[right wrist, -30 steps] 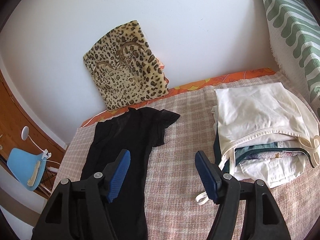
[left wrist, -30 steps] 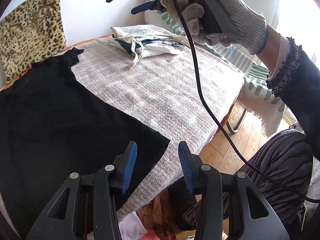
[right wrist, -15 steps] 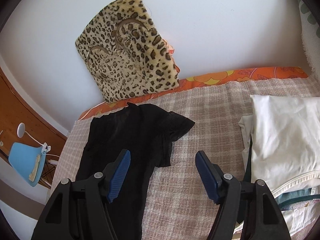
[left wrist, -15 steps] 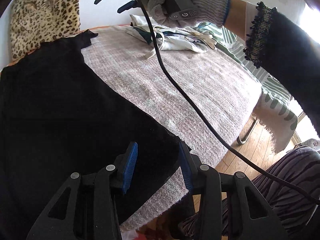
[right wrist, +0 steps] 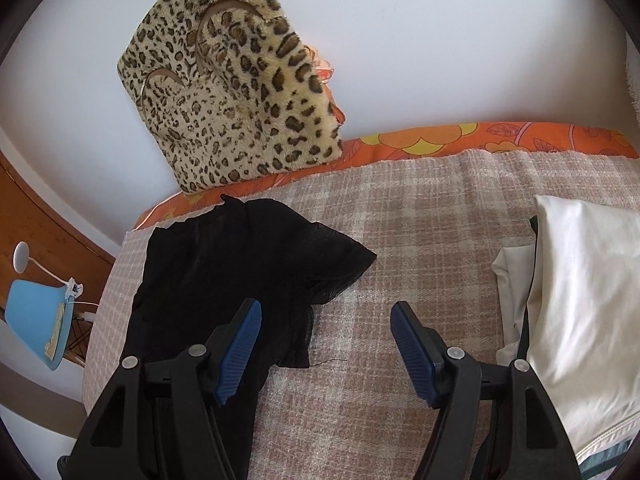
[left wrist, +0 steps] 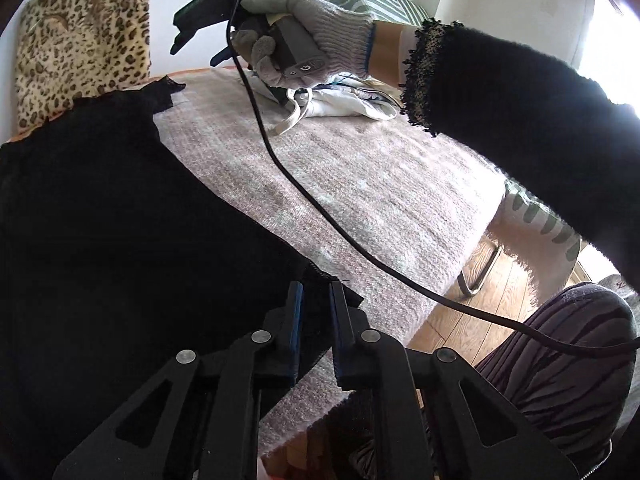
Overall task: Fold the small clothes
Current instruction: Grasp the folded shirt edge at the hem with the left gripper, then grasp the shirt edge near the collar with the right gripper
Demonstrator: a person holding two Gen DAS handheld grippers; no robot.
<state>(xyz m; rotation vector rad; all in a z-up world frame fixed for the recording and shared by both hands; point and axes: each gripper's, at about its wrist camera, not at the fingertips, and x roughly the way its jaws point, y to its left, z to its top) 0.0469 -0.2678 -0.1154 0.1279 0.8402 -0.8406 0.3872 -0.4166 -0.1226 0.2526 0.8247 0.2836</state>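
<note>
A black top (left wrist: 120,240) lies spread flat on the checked blanket (left wrist: 360,184) of a bed. My left gripper (left wrist: 316,300) is shut on the near hem corner of the black top at the bed's front edge. My right gripper (right wrist: 326,320) is open and empty, held above the blanket just right of the black top's (right wrist: 240,264) sleeve. In the left wrist view the right gripper (left wrist: 200,36) shows at the top, held by a gloved hand, its cable trailing across the bed.
A pile of folded pale clothes (right wrist: 580,300) lies at the right of the bed and also shows in the left wrist view (left wrist: 352,100). A leopard-print cushion (right wrist: 236,92) leans on the wall. A blue chair (right wrist: 36,320) stands left. Wooden floor (left wrist: 480,312) lies below the bed edge.
My left gripper moved onto the black top's hem corner and closed on it. My right gripper moved left and forward toward the sleeve, staying open.
</note>
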